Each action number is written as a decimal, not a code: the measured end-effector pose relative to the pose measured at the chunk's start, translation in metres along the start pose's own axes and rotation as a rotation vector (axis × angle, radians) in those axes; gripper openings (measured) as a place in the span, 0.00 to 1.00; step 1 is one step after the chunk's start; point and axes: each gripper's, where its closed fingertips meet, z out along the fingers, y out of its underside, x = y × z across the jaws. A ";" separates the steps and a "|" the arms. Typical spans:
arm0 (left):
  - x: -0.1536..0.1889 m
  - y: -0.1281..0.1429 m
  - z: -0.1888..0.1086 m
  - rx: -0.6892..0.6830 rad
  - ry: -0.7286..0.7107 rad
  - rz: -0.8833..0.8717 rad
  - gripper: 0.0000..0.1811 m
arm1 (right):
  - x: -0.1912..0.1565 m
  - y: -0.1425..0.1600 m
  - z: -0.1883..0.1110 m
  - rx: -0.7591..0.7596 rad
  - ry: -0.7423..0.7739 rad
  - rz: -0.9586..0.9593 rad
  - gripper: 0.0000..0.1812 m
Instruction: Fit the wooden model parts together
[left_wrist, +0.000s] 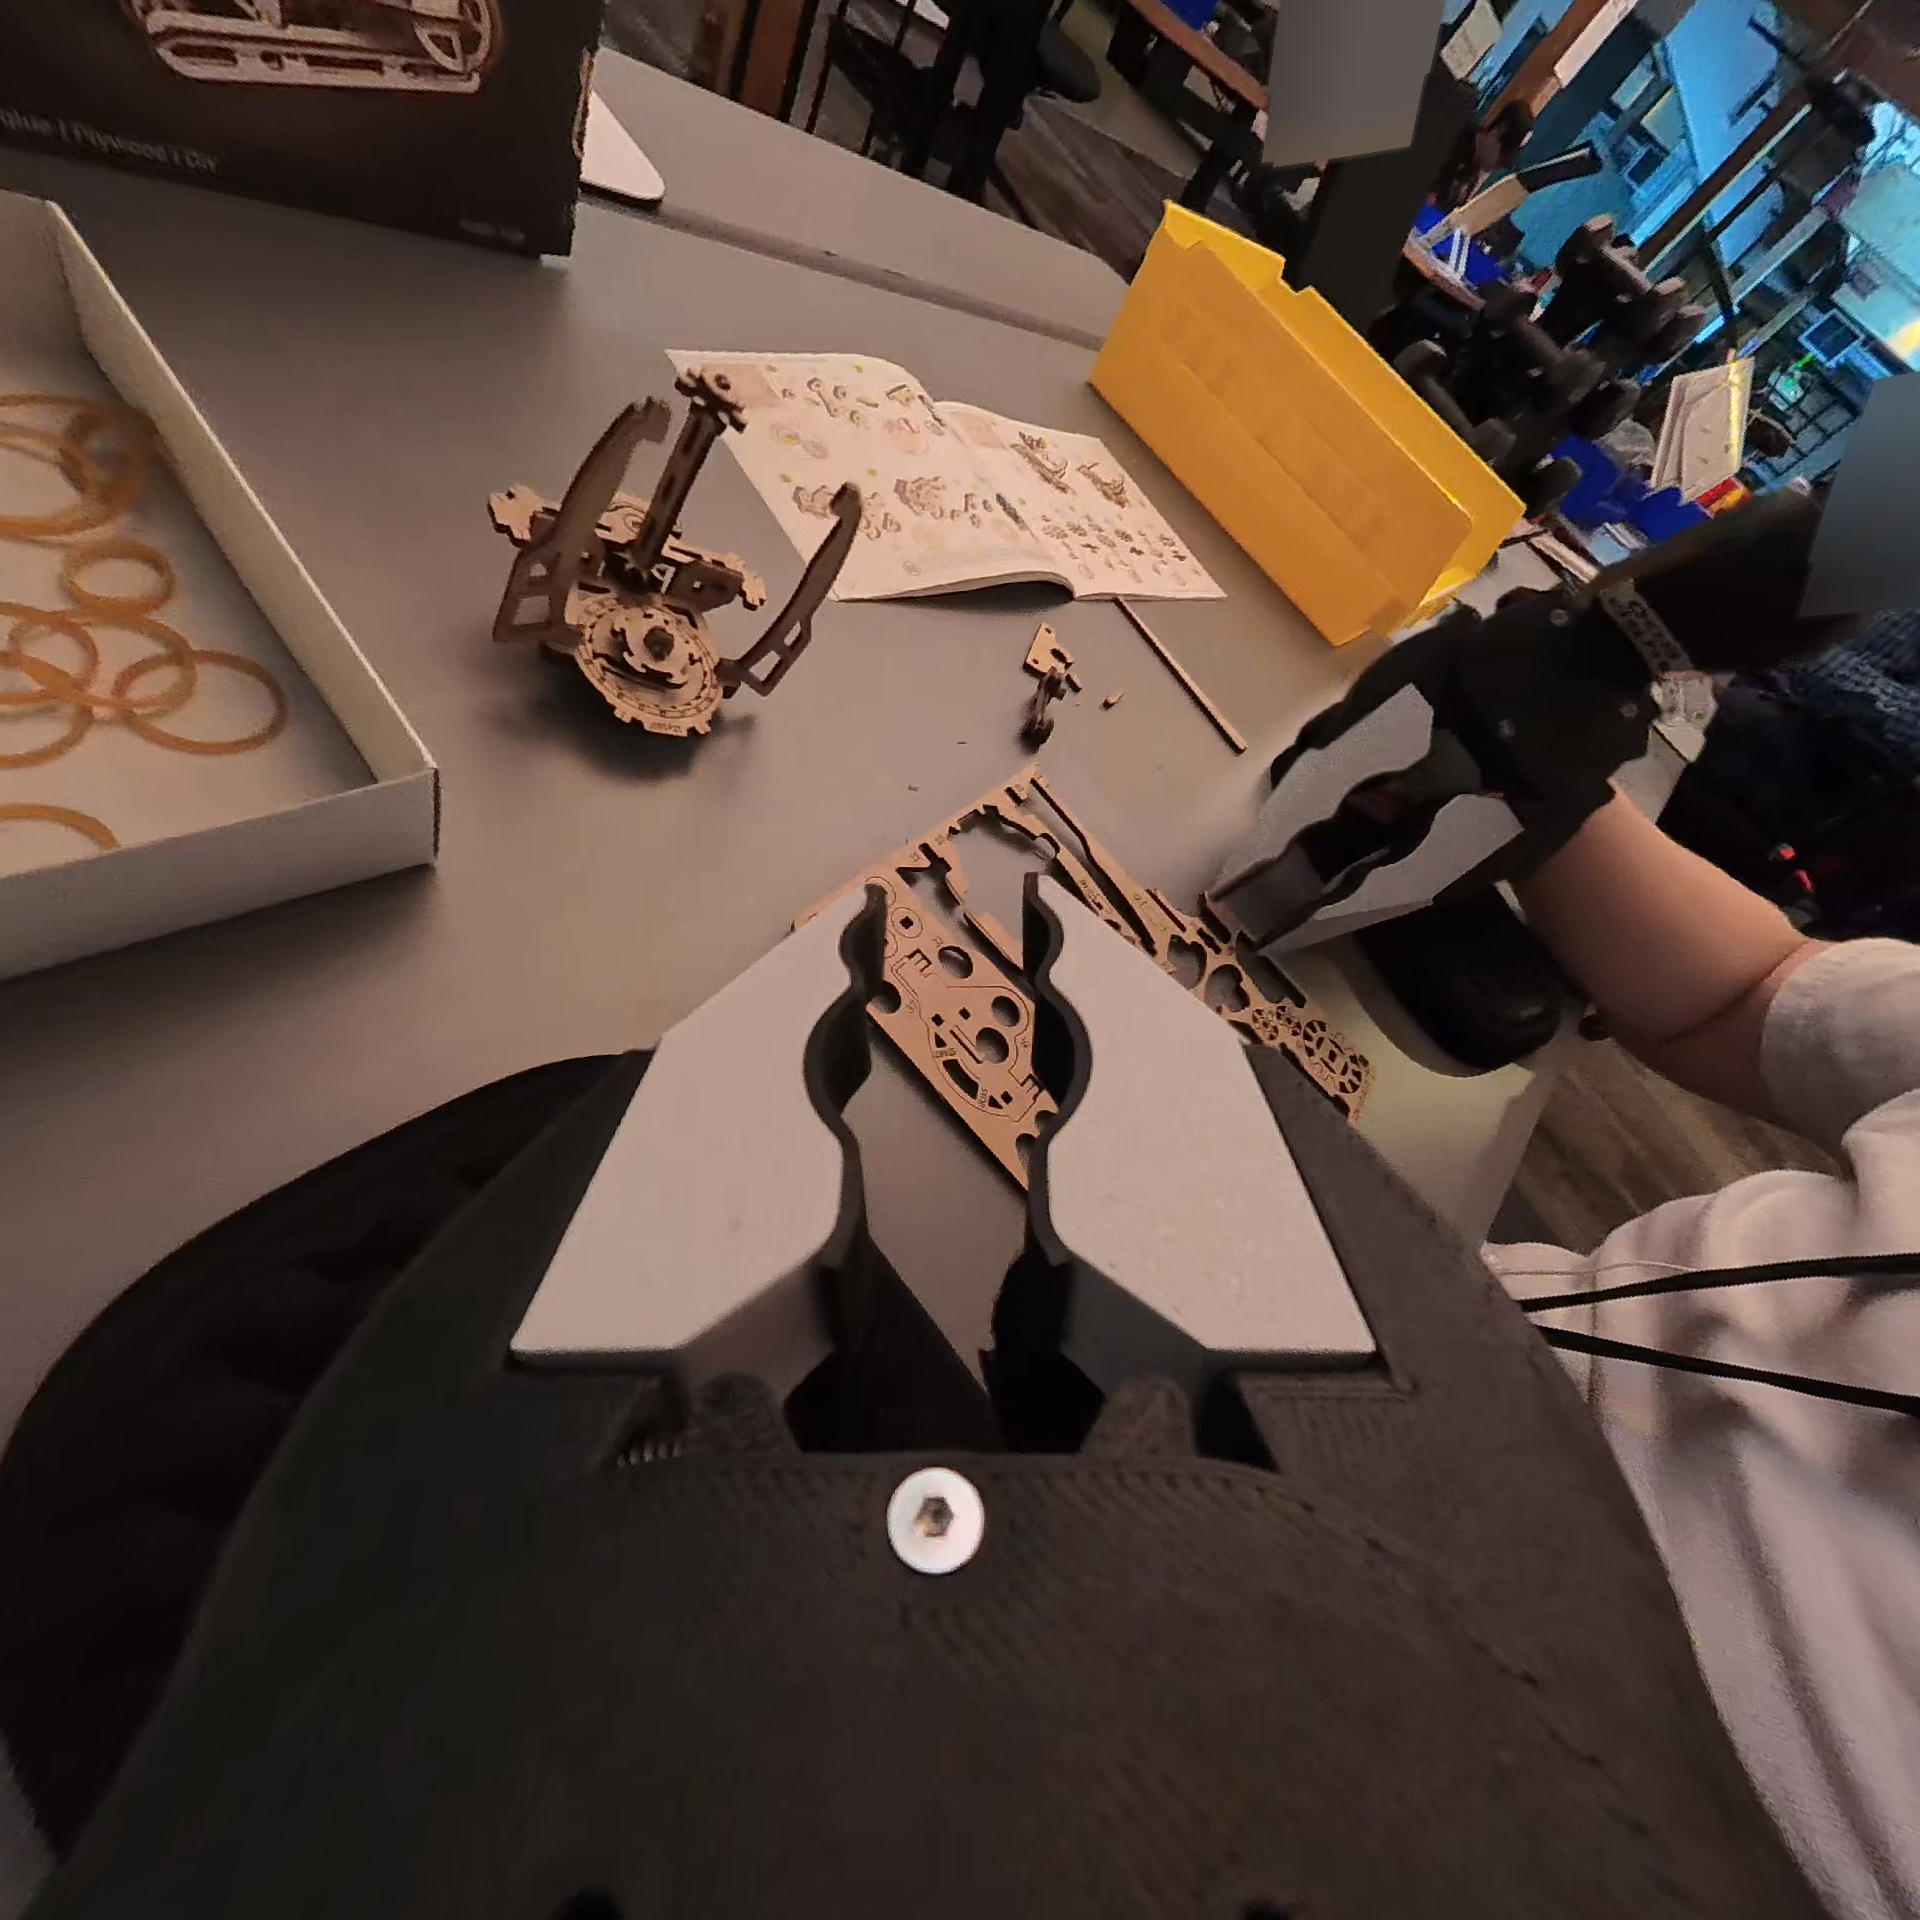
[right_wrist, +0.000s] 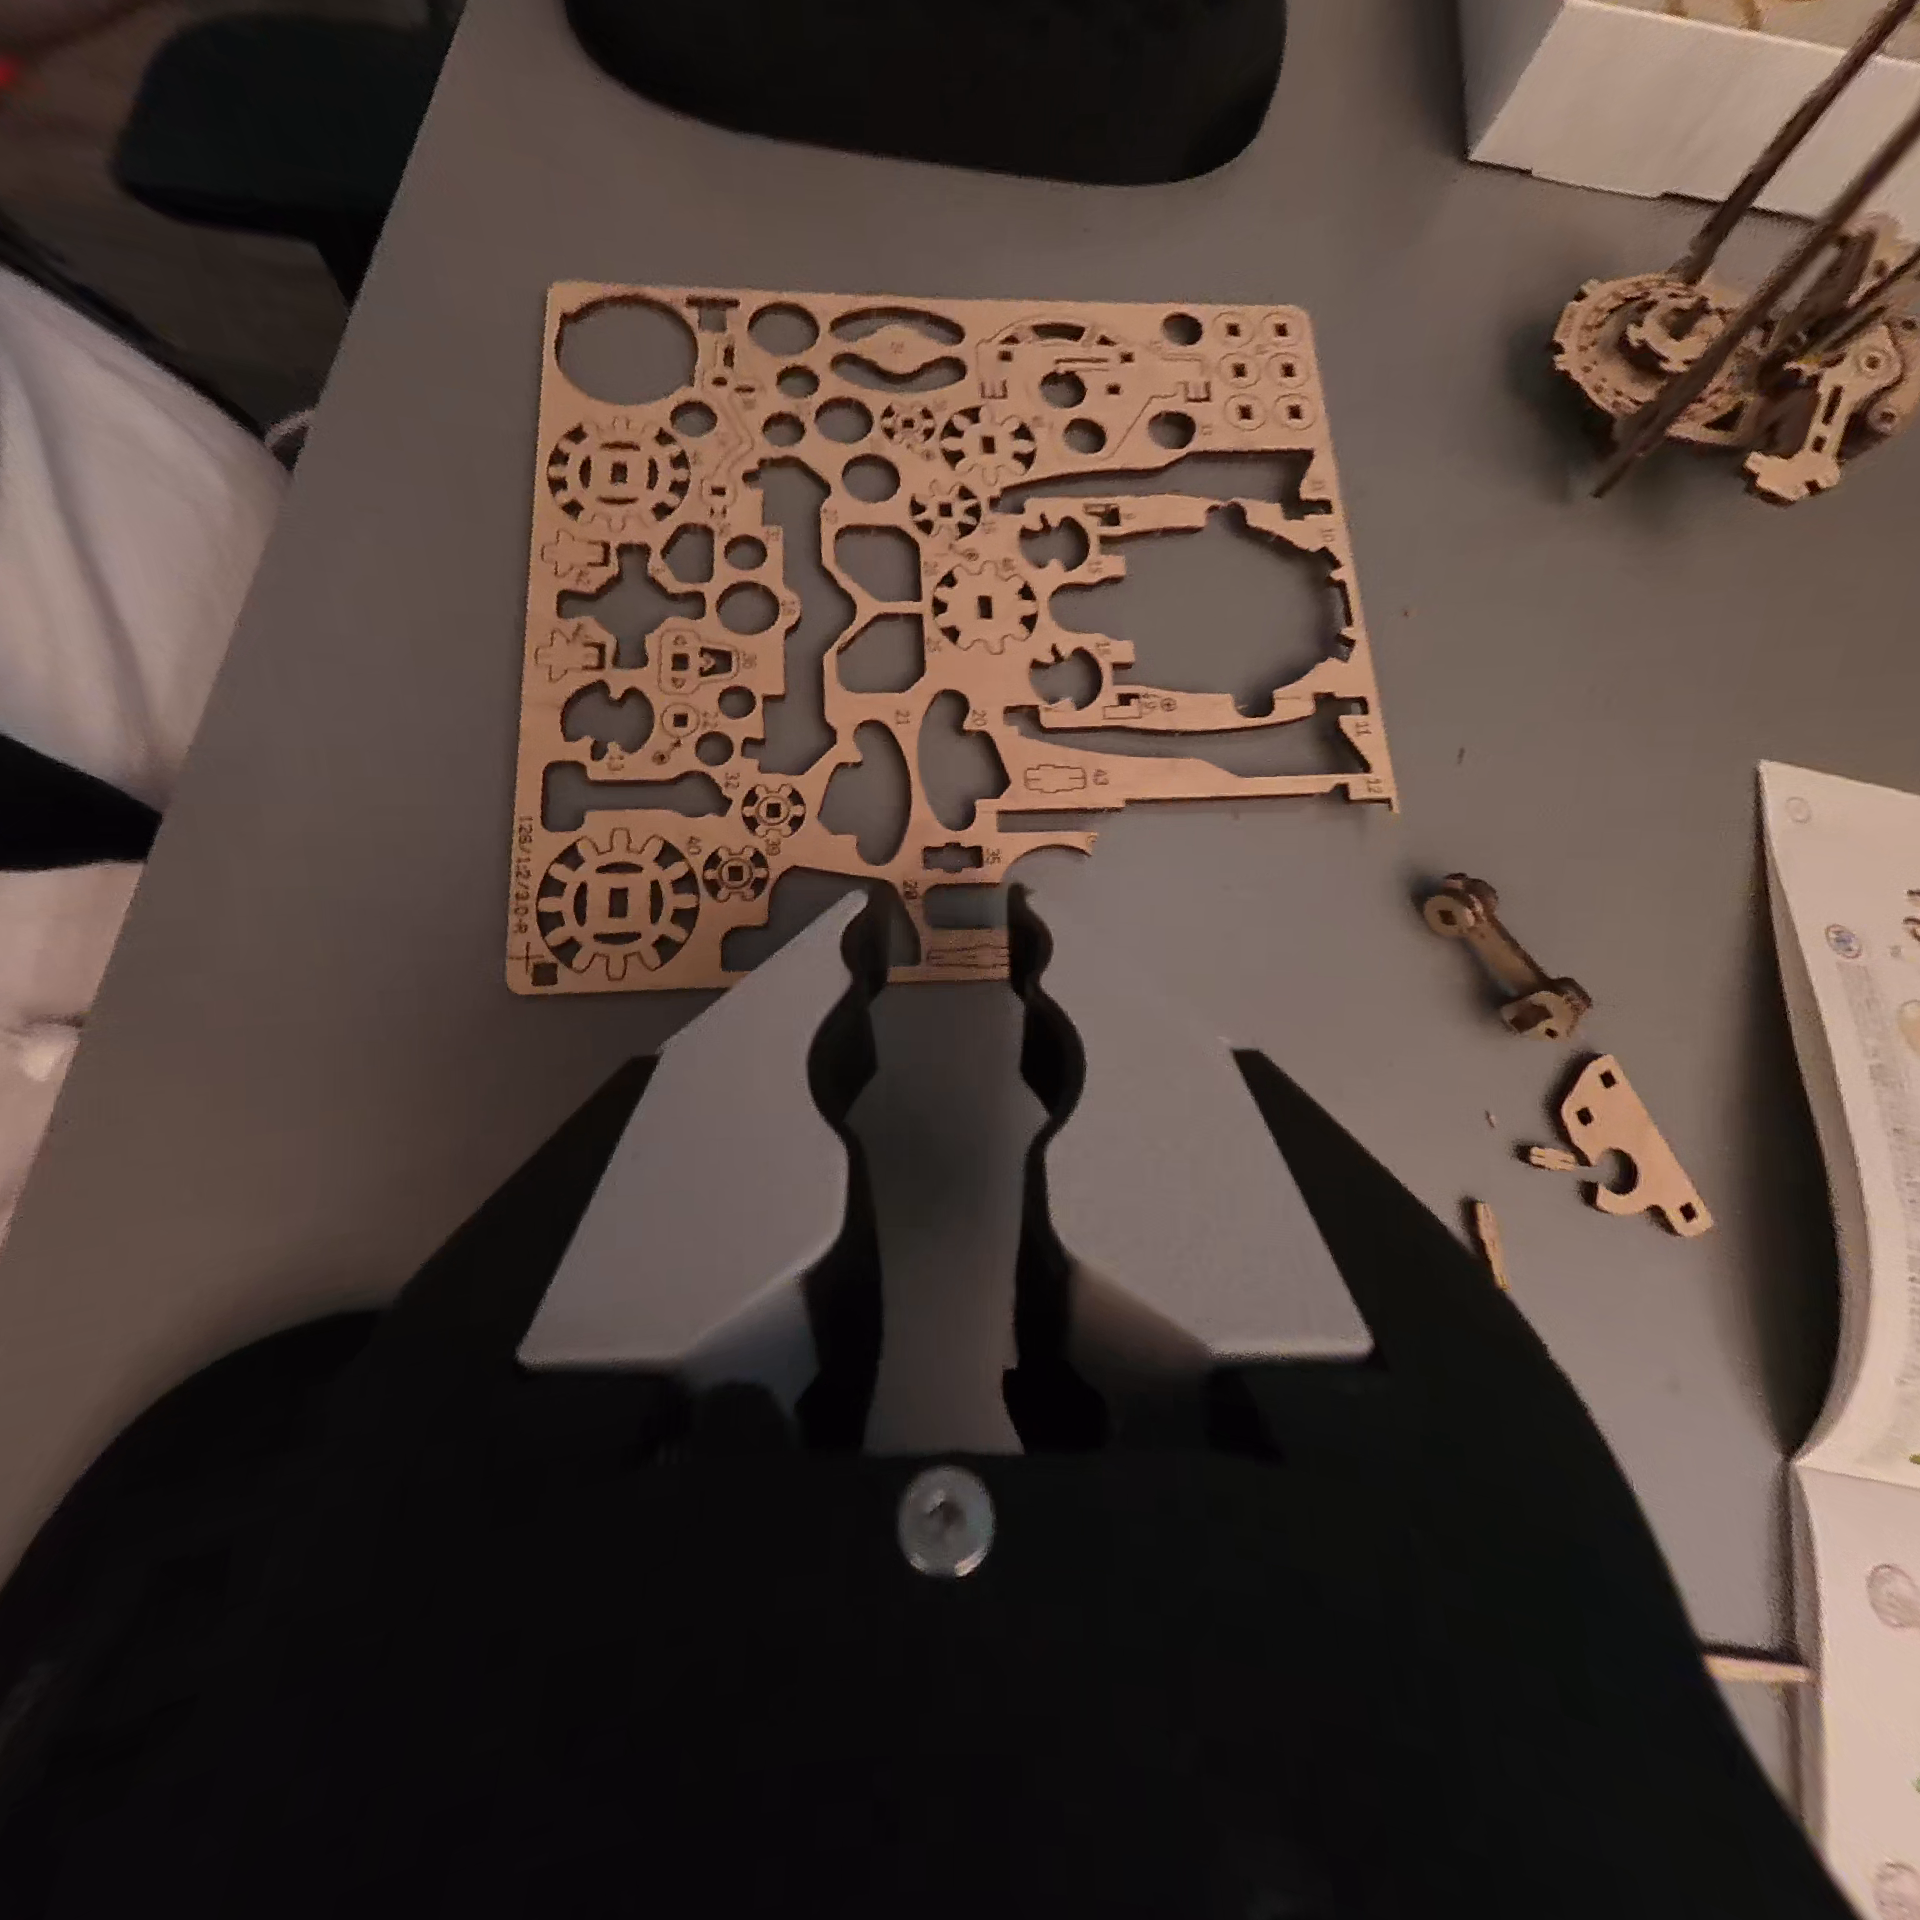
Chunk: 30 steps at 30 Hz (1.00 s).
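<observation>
A laser-cut wooden sheet (right_wrist: 1164, 779) with gears and other parts still in it, and many holes where parts came out, lies flat on the grey table (right_wrist: 1143, 1039). It also shows in the left wrist view (left_wrist: 956, 1029). My right gripper (right_wrist: 940, 914) is open, its tips over the sheet's near edge; it also shows in the left wrist view (left_wrist: 1247, 925). My left gripper (left_wrist: 951, 904) is open and empty, above the sheet's other side. A partly built wooden model (left_wrist: 644, 582) stands farther back. A small link assembly (right_wrist: 1496, 956) and a flat cut piece (right_wrist: 1631, 1153) lie loose beside the sheet.
An open instruction booklet (left_wrist: 966, 488) and a yellow bin (left_wrist: 1299, 436) are behind the sheet. A white tray (left_wrist: 343, 665) of rubber bands sits at the left, a dark box (left_wrist: 312, 104) behind it. A thin stick (left_wrist: 1184, 675) and small pegs (right_wrist: 1491, 1242) lie nearby. Across from one pair of fingers to the other is roughly 20 cm. It is some 15 cm from my right tips to the flat cut piece (right_wrist: 1631, 1153). Look for it in the left wrist view (left_wrist: 1046, 652) too.
</observation>
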 end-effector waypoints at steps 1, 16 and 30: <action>0.001 -0.001 0.000 0.003 0.005 0.002 0.13 | 0.002 -0.001 -0.001 0.013 -0.006 0.027 0.12; 0.013 -0.008 0.005 0.045 0.084 -0.056 0.13 | -0.007 0.007 0.006 -0.056 -0.102 0.080 0.01; 0.017 -0.003 0.010 0.031 0.108 -0.074 0.12 | -0.009 -0.002 0.000 -0.019 -0.075 -0.016 0.00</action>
